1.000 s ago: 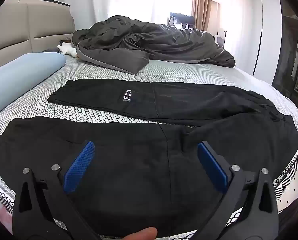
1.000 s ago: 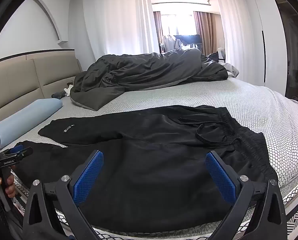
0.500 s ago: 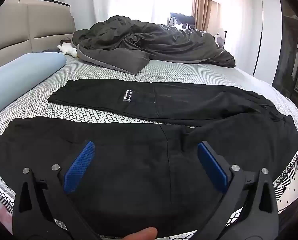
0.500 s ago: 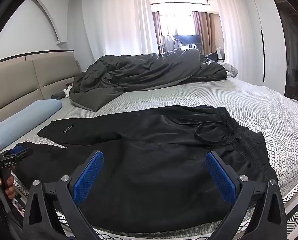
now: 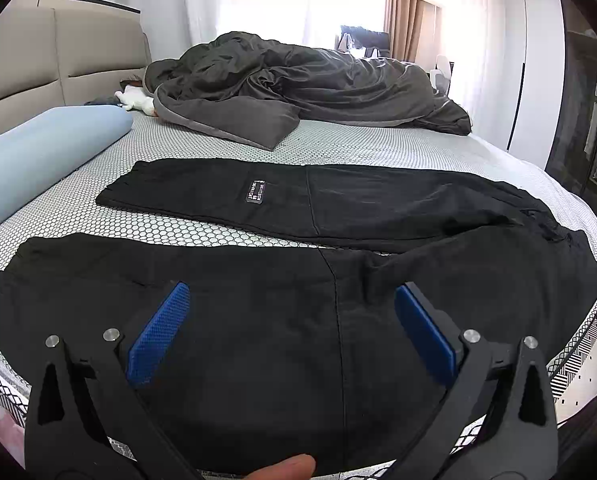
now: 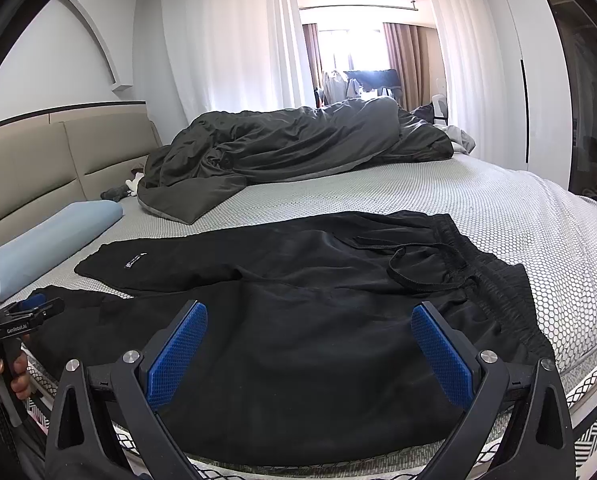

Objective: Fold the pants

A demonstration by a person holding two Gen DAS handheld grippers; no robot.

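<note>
Almost nothing has changed over the last second: both views match the earlier ones, with only a slight drift in the right wrist view. The left gripper (image 5: 292, 332) and the right gripper (image 6: 308, 354) each hover with blue pads wide apart, holding nothing. That suggests a pause before the first grasp, so the folding has likely not begun.

The black pants (image 5: 338, 312) lie flat just ahead of and beneath both tools, spread open with the two legs apart. The near leg runs under the left gripper's open fingers; the far leg, with its small label (image 5: 255, 192), lies beyond it. The waistband (image 6: 494, 280) and its loose drawstring (image 6: 418, 264) sit ahead and to the right of the right gripper. A sensible first move would be bringing one leg over the other.

The surface is a bed (image 6: 518, 208) with a honeycomb-patterned cover, soft enough that cloth may drag. Farther ahead lies a rumpled dark duvet (image 5: 298, 92); to the left, a pale blue pillow (image 5: 38, 160) against a beige headboard (image 6: 38, 156). White curtains (image 6: 238, 40) hang behind.
</note>
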